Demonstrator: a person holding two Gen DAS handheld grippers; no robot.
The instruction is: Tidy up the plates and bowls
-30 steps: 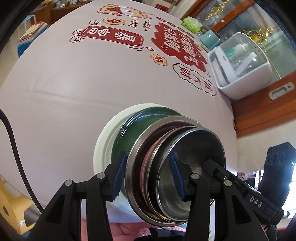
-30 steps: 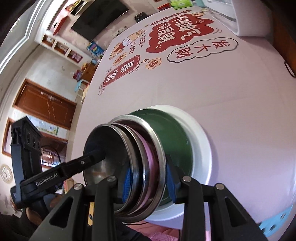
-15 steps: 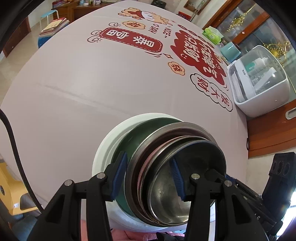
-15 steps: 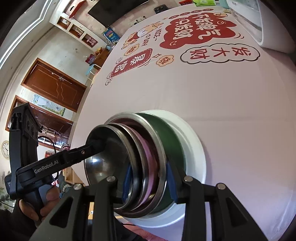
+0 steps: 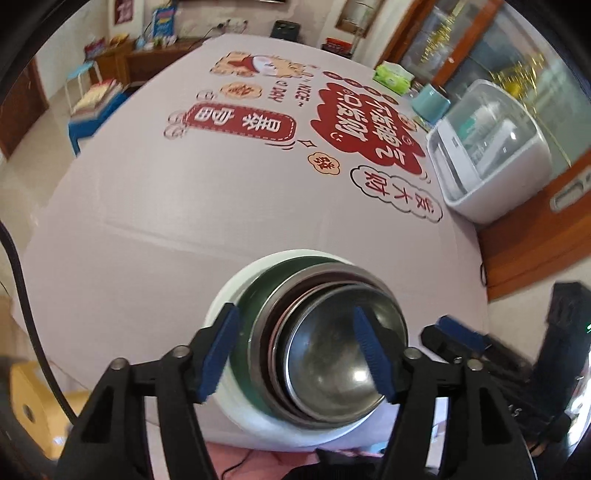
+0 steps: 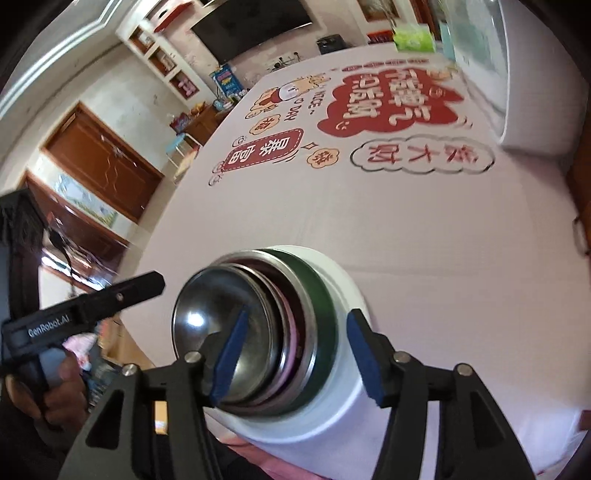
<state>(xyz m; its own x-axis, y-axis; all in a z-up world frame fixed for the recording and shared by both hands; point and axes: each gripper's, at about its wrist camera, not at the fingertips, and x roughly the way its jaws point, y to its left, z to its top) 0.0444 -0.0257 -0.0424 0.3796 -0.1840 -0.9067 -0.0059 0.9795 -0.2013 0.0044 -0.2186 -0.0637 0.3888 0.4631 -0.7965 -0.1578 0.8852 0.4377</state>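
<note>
tablecloth (image 5: 184, 229) reading "nice day", left hand-held gripper (image 6: 110, 299) marked "genrobot.ai"

Home dining room: television (image 6: 255, 26), tablecloth (image 5: 207, 221)

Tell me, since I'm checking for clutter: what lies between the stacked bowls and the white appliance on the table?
Only bare printed tablecloth separates the stacked bowls from the white appliance, as the left wrist view shows.

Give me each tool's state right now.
Left tool: opening, pads off the stacked dishes, holding nothing.
Right tool: opening, pads off the stack, holding nothing.
</note>
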